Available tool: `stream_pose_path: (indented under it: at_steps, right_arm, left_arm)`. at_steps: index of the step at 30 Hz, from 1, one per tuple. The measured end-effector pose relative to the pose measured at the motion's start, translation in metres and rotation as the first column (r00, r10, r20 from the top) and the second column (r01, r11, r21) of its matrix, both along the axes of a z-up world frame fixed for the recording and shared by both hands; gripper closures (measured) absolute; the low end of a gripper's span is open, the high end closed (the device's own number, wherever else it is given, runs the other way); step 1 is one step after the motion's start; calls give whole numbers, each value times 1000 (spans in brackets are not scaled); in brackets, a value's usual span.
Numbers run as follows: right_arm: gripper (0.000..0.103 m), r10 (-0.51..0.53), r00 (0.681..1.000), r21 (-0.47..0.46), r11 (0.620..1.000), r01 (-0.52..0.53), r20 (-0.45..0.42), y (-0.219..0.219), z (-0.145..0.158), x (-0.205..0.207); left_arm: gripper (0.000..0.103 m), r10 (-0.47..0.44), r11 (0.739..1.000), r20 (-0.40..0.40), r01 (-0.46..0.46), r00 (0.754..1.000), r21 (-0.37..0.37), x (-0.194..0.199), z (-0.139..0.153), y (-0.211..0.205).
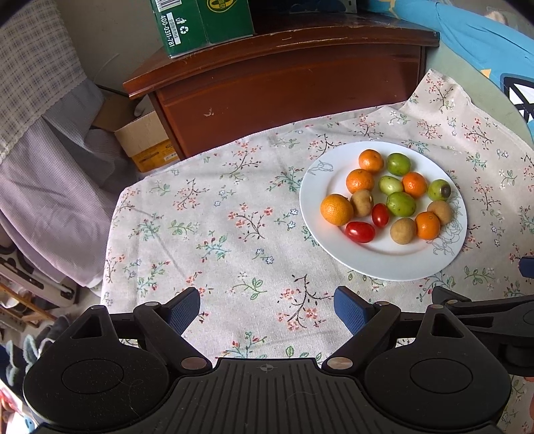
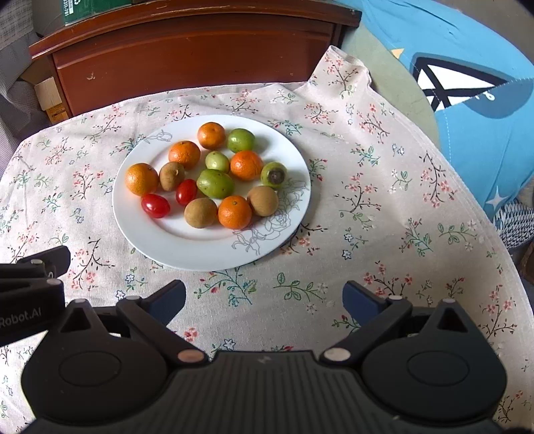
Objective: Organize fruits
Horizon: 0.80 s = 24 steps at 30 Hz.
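Observation:
A white plate (image 1: 383, 263) (image 2: 187, 247) lies on the floral tablecloth and carries mixed small fruit: several oranges (image 1: 336, 209) (image 2: 141, 179), several green fruits (image 1: 401, 203) (image 2: 215, 183), two red cherry tomatoes (image 1: 359, 231) (image 2: 155, 205) and three brown longans (image 1: 403, 230) (image 2: 201, 212). My left gripper (image 1: 267, 308) hovers open over bare cloth, near and left of the plate, nothing between its blue pads. My right gripper (image 2: 263, 298) is open too, just in front of the plate's near rim, empty. Part of the right gripper's body shows at the right edge of the left wrist view.
A brown wooden cabinet (image 1: 287, 90) (image 2: 187, 56) stands behind the table with a green carton (image 1: 200, 23) on top. A cardboard box (image 1: 147, 143) and lilac fabric (image 1: 50, 173) sit at the left. A blue cushion (image 2: 474, 90) lies at the right. The tablecloth (image 1: 213, 233) spreads around the plate.

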State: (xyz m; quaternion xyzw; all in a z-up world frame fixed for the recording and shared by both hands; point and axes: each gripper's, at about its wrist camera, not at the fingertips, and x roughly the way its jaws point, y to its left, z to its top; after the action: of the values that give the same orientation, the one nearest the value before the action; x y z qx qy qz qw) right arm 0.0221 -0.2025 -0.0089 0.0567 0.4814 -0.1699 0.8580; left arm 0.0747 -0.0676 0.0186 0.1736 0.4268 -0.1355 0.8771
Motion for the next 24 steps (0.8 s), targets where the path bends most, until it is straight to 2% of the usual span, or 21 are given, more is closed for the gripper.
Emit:
stream_pose_path:
  at_steps: [10, 14, 21, 24]
  right_arm:
    - [3, 87, 996, -22, 996, -87, -10, 27, -9, -11]
    - [3, 145, 989, -1, 989, -145, -10, 42, -16, -20]
    - [3, 271, 960, 92, 956, -277, 71, 77, -33, -43]
    - [3, 322, 943, 77, 941, -328, 86, 93, -42, -49]
  left_arm:
    - [14, 46, 999, -18, -46, 999, -3, -17, -5, 26]
    - [14, 61, 998, -25, -62, 998, -13, -24, -6, 37]
    - [14, 92, 994, -25, -93, 995, -49, -32, 0, 59]
    - [14, 108, 992, -25, -110, 994, -68, -34, 3, 69]
